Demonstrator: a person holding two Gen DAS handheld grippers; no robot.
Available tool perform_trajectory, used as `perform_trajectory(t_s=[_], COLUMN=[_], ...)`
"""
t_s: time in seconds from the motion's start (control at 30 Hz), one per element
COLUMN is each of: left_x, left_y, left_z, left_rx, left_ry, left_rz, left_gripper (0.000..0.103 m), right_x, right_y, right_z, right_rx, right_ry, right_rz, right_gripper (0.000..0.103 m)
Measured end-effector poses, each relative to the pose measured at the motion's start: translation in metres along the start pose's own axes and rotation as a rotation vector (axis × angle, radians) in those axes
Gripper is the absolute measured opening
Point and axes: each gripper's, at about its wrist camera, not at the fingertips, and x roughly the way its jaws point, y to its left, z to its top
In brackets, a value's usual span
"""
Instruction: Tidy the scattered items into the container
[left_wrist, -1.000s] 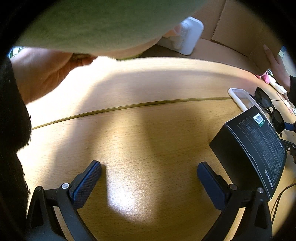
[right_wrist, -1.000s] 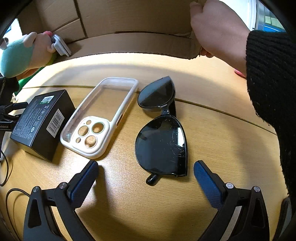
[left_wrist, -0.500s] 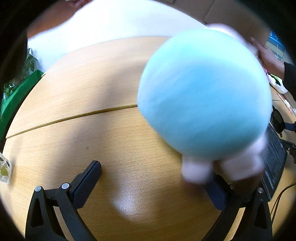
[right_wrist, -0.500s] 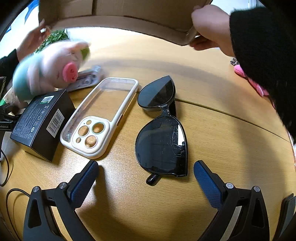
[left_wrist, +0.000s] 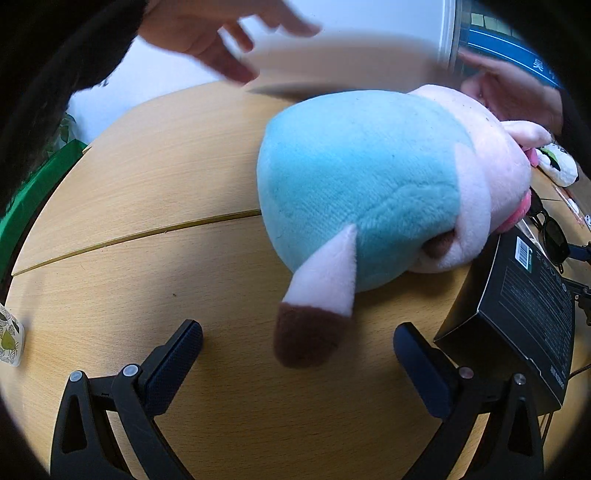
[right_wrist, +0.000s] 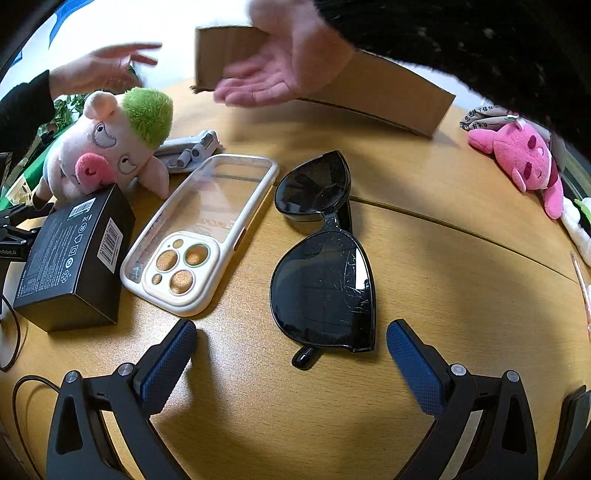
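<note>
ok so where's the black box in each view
Left wrist: black box at the right edge, beside the open left gripper.
Right wrist: far left, beside the phone case.
Shared landmark: the pig plush leaning on the box's far end.

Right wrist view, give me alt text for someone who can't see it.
The open right gripper hovers over black sunglasses on a wooden table. To their left lie a clear phone case, a black box and a plush pig. Behind, a hand is at a cardboard box; a pink plush lies far right.
</note>
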Motion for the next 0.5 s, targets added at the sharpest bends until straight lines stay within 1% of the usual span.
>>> perform_trajectory(t_s=[0.5], left_x=[0.0015], left_y=[-0.0006], left_z=[0.0012], left_rx=[0.002], left_ry=[0.000], left_rz=[-0.002], left_gripper=[0.103], right_x=[-0.0004], right_y=[0.0006], right_z=[0.0004], right_rx=[0.000], right_ry=[0.001], right_rz=[0.000], right_gripper=[0.103])
